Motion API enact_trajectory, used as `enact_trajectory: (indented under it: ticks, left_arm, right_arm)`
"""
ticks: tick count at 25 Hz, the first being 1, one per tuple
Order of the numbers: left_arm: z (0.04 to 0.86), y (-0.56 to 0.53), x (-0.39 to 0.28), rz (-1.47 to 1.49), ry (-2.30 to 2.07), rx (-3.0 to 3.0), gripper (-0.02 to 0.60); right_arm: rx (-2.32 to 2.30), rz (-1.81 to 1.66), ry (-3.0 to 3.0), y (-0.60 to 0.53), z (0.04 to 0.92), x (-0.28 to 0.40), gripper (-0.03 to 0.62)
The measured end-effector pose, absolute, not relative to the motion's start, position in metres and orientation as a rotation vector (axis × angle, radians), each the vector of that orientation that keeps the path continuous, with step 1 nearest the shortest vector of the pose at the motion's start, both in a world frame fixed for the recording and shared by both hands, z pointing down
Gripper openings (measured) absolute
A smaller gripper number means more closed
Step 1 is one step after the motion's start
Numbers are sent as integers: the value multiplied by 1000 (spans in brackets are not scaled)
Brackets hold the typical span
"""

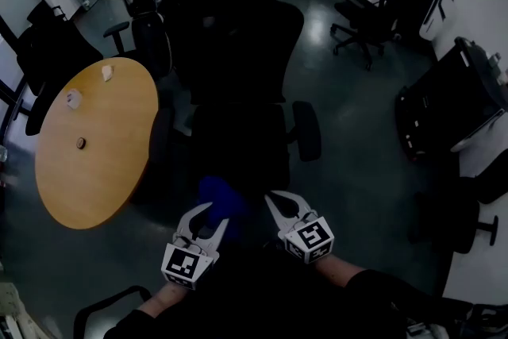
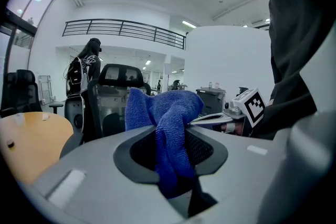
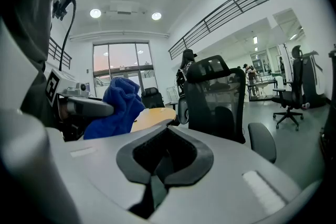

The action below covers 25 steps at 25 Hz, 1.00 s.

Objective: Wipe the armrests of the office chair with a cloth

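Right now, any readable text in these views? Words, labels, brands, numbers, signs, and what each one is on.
No readable text in any view.
left marker cube: black-and-white square pattern only, no letters or numbers.
right marker cube: the same, pattern only.
small items on the round table: too small to tell whether they carry any print.

Blue terry cloth [image 2: 170, 128], bunched into a crumpled wad, clamped between the jaws of the left gripper [image 1: 211, 221], upper folds standing above them; lower centre of the head view. Black mesh-backed office chair [image 1: 236, 67], upright, seat toward the camera, centre of that view, just above the cloth. Dark padded armrest [image 1: 306, 130] right of the seat, apart from the cloth; opposite one hard to make out in shadow.
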State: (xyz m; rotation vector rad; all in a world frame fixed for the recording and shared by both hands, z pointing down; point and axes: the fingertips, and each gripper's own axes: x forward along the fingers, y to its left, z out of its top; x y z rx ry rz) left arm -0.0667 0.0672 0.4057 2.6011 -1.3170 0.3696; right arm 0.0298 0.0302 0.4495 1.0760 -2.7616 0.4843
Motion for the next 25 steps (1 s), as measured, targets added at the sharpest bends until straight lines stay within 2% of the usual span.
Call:
enact_trajectory:
  ticks: [16, 25]
  left_arm:
    - [401, -89, -229, 224, -1296, 2607, 138]
    - [419, -131, -235, 229, -1254, 2578, 138]
  right_arm:
    - [1159, 392, -2612, -98, 435, -106, 5]
    - [1216, 439, -2548, -134, 452, -98, 5]
